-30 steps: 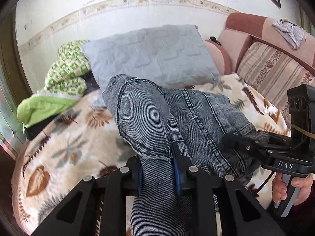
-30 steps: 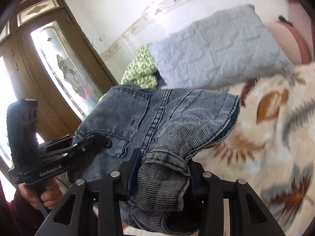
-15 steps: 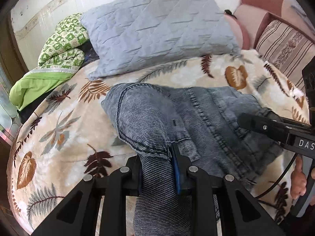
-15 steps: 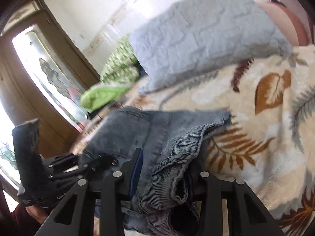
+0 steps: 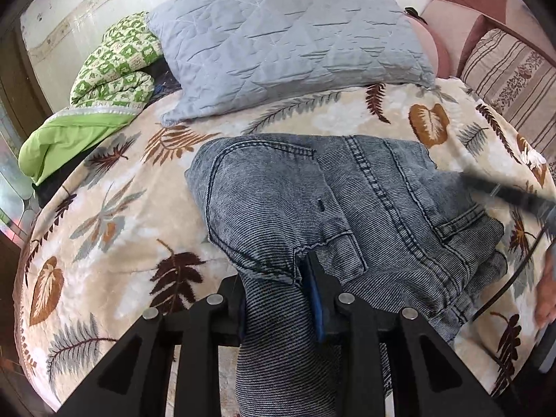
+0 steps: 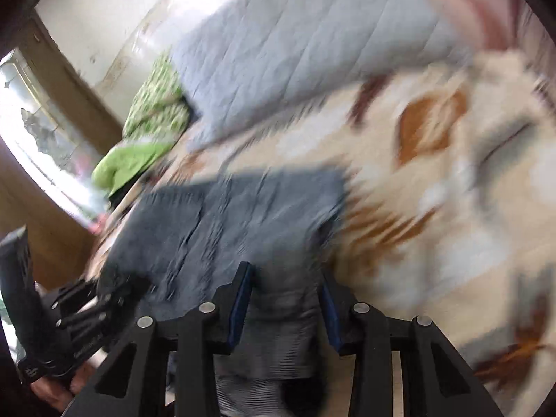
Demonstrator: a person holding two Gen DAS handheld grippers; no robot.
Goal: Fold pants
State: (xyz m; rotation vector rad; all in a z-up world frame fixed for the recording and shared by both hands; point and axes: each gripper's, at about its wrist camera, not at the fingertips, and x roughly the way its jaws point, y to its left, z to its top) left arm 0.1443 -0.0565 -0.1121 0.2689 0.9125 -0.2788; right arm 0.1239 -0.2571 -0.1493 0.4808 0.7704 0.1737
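Pants (image 5: 333, 208) are lying flat ahead of both jaws.
Left gripper (image 5: 278, 299) and right gripper (image 6: 283, 305) are each pinching a near edge; the left jaws have just been loosening a little.

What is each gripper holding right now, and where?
Both hold the jeans: left gripper and right gripper each clamp a bunched fold at the near edge.

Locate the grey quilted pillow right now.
In the left wrist view, the grey quilted pillow lies at the top centre, on the leaf-print blanket beyond the jeans.
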